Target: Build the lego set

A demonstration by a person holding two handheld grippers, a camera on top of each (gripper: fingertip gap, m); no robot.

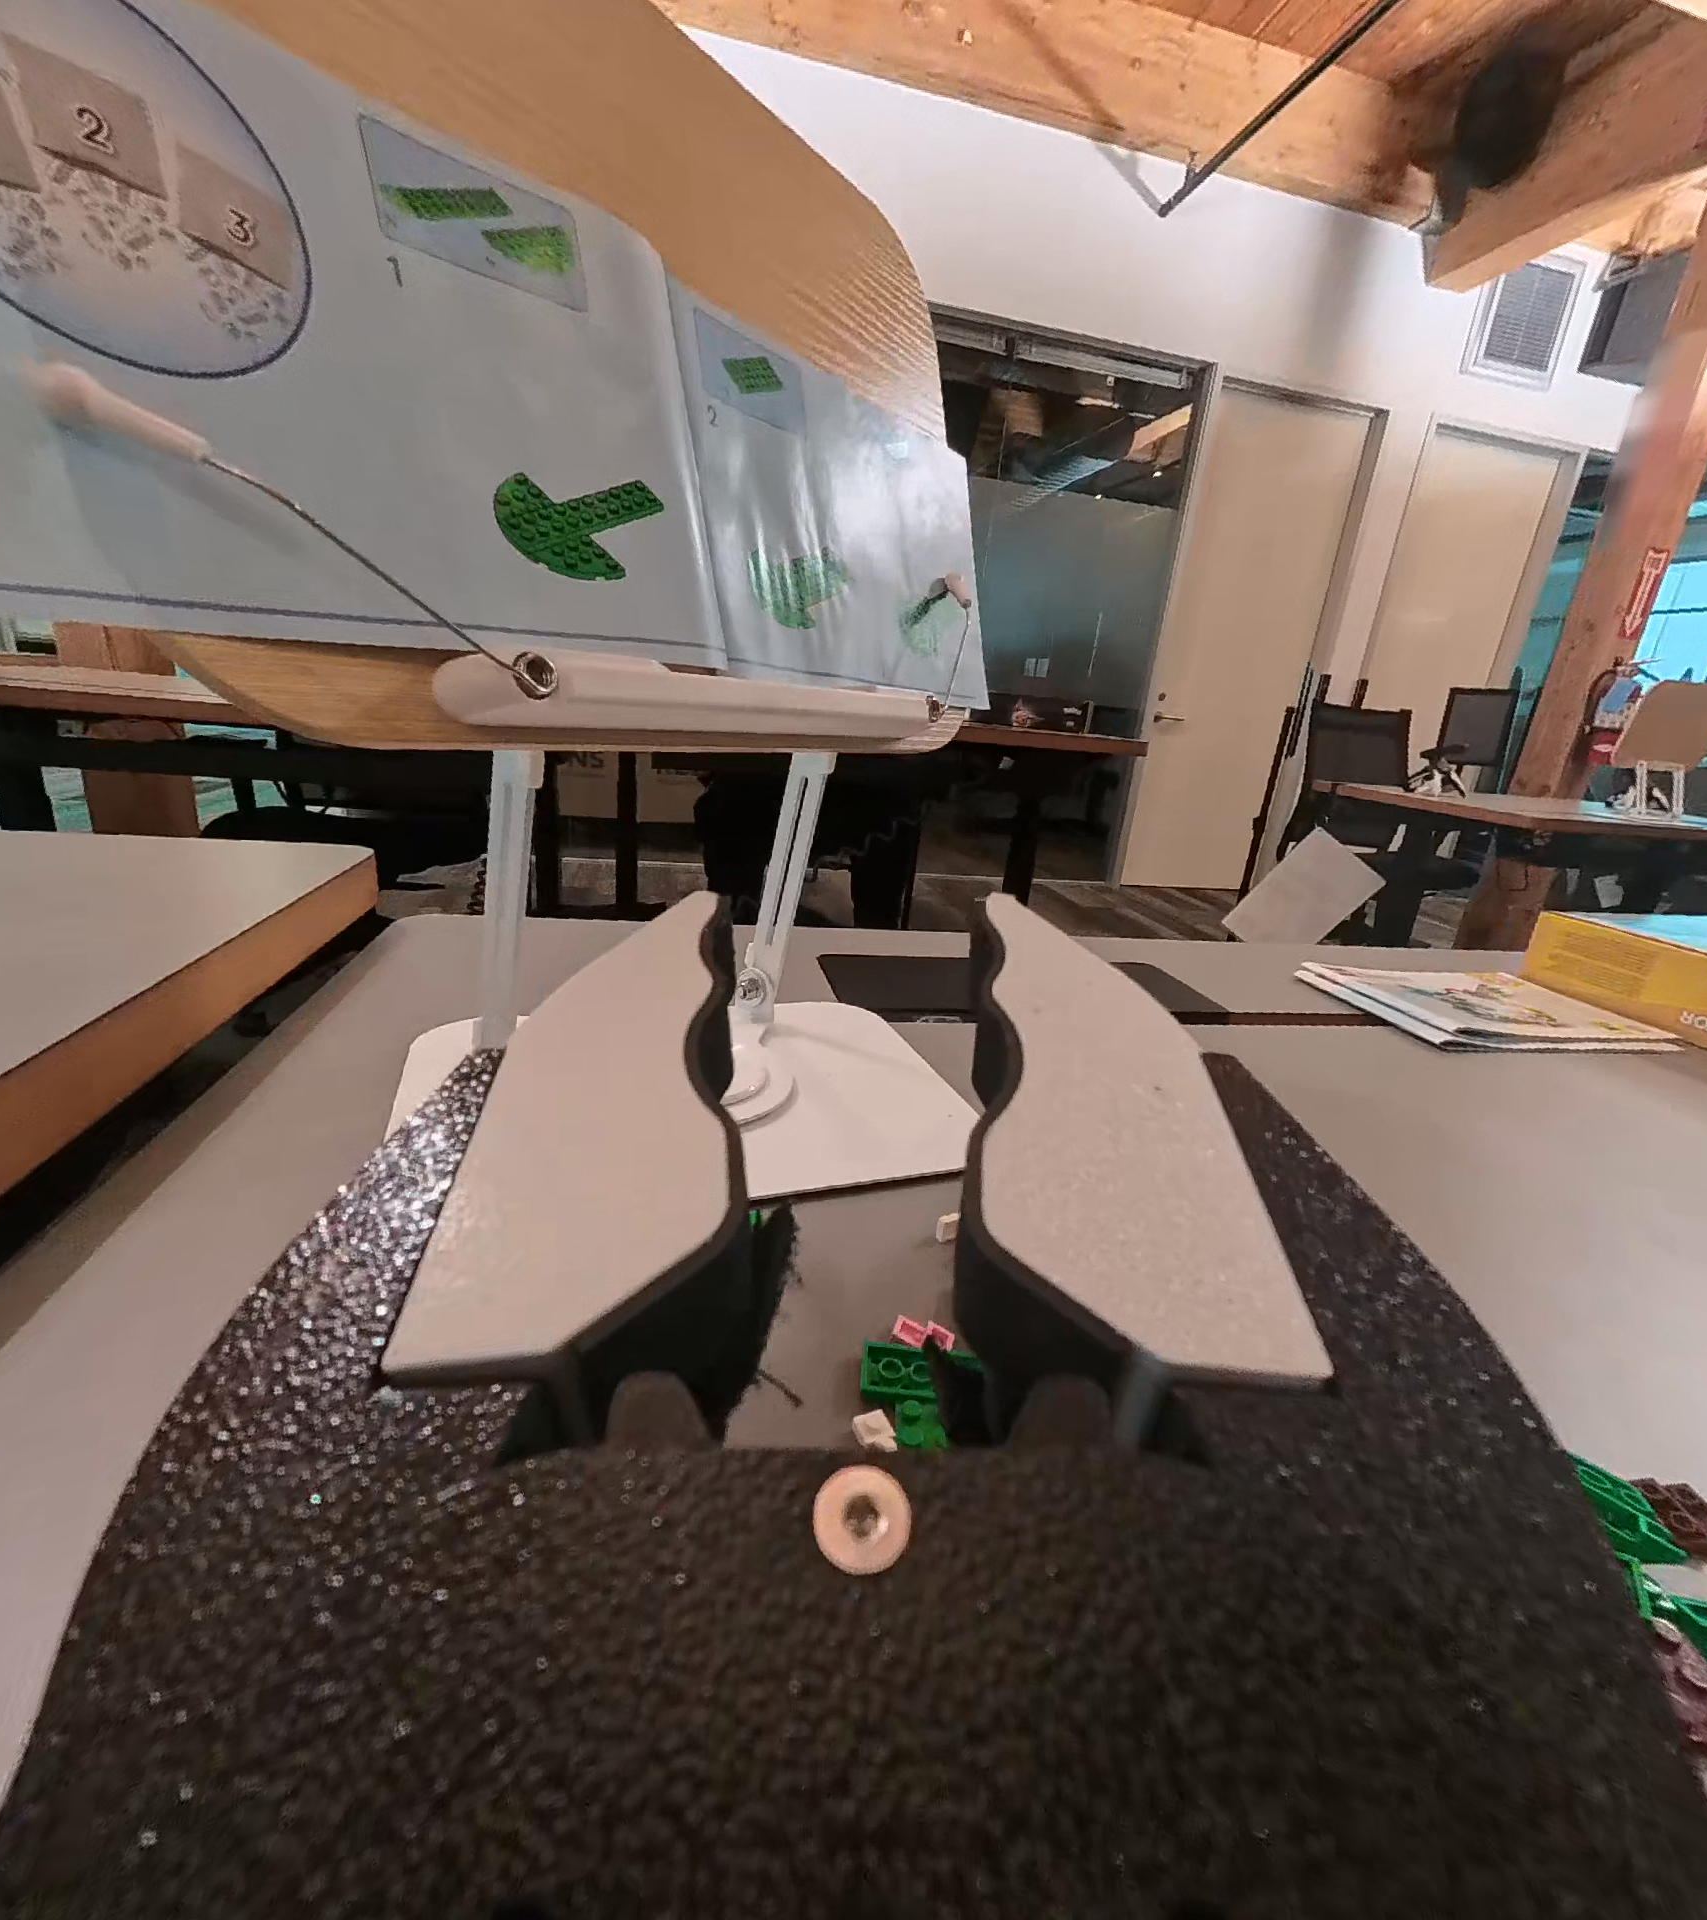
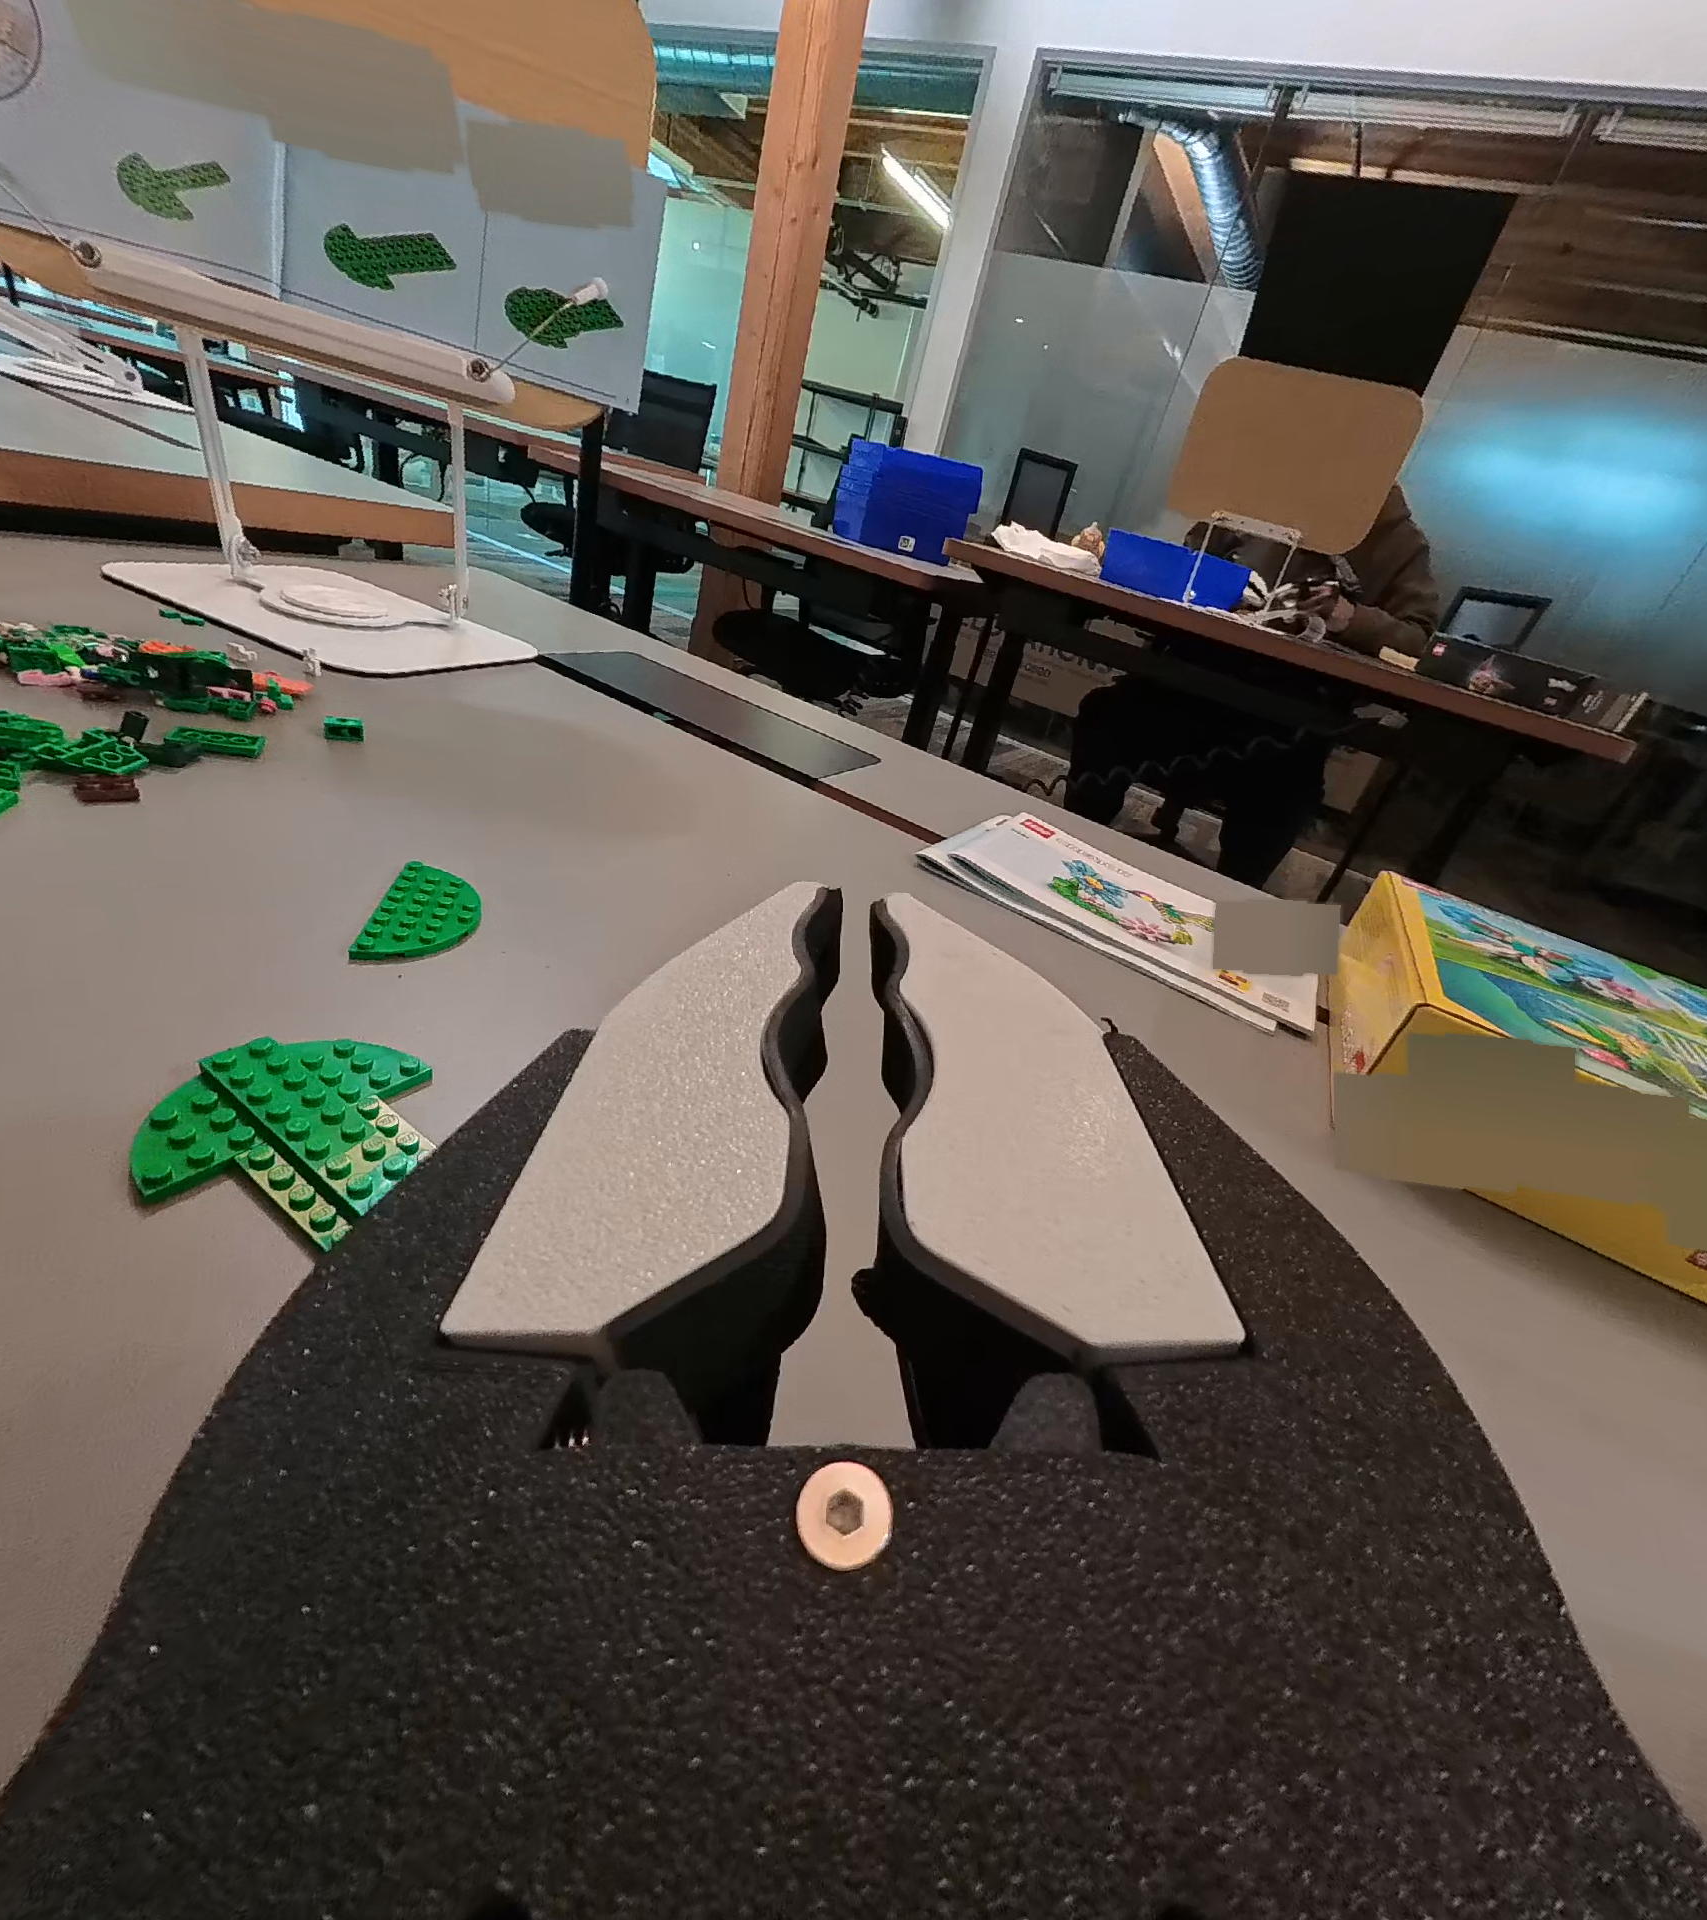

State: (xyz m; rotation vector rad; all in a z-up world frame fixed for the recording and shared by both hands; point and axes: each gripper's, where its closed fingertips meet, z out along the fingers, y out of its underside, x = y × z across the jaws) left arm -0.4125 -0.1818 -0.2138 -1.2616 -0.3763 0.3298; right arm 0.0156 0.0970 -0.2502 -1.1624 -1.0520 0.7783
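My left gripper (image 1: pixel 854 914) is open and empty, low over small green, pink and white bricks (image 1: pixel 896 1377) that show between its fingers. More green and brown bricks (image 1: pixel 1680 1558) lie to its right. My right gripper (image 2: pixel 854 902) is shut with a thin slit between the pads and holds nothing. To its left on the grey table lie a green plate assembly (image 2: pixel 277 1127) with a rounded end, and farther off a loose green half-round plate (image 2: pixel 418 912). The main pile of loose bricks (image 2: pixel 101 696) lies at the far left.
An open instruction booklet (image 1: pixel 413 416) rests on a white stand whose base (image 1: pixel 828 1122) sits just ahead of the left gripper; the stand also shows in the right wrist view (image 2: pixel 329 613). Spare booklets (image 2: pixel 1109 914) and a yellow box (image 2: pixel 1555 1091) lie right. A person (image 2: pixel 1368 592) sits at a far table. The grippers' ends are close to 50 cm from one another.
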